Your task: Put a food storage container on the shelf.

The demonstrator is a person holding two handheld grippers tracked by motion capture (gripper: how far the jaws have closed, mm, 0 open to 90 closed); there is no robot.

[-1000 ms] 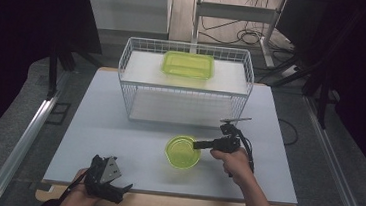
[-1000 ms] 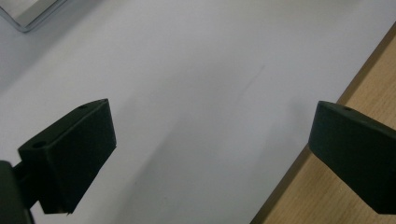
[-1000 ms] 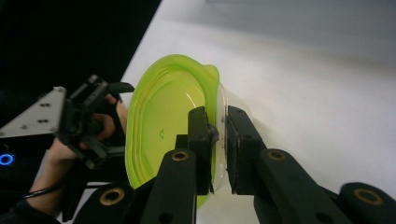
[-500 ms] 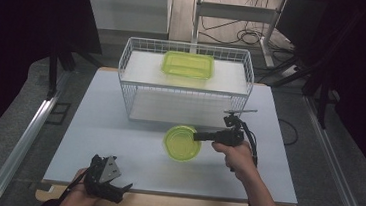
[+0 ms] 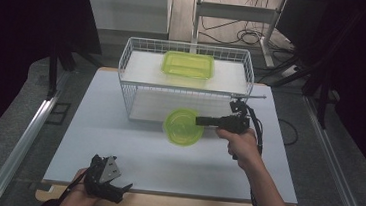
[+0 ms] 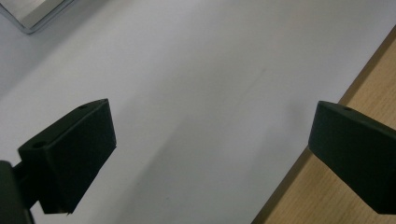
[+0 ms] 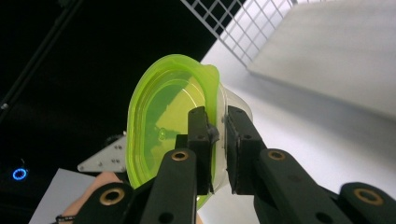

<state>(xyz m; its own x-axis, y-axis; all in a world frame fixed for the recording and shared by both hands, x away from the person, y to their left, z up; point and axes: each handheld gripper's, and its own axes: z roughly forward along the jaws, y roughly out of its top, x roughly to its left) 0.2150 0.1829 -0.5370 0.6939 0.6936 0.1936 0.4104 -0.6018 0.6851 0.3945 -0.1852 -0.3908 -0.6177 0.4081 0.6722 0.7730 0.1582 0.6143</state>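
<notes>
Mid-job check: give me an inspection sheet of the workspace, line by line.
Surface: white table, wooden front edge.
Job's things: round green container held off the table by its rim; rectangular green container inside the wire basket.
Clutter: nothing seen.
Grippers: right hand-held gripper shut on the round container's rim; left hand-held gripper open, at the table's near edge.
Cables: black cable trails from the right gripper; cables on the floor behind.
Surroundings: dark; metal rail at left.

A: Bright overhead light on the white desk (image 5: 118, 127), and everything around it sinks into near black!

B: Soft shadows only. Up close, the green bowl (image 7: 163, 116) glows translucent, while the left gripper (image 6: 210, 154) looks blurred and dark.
</notes>
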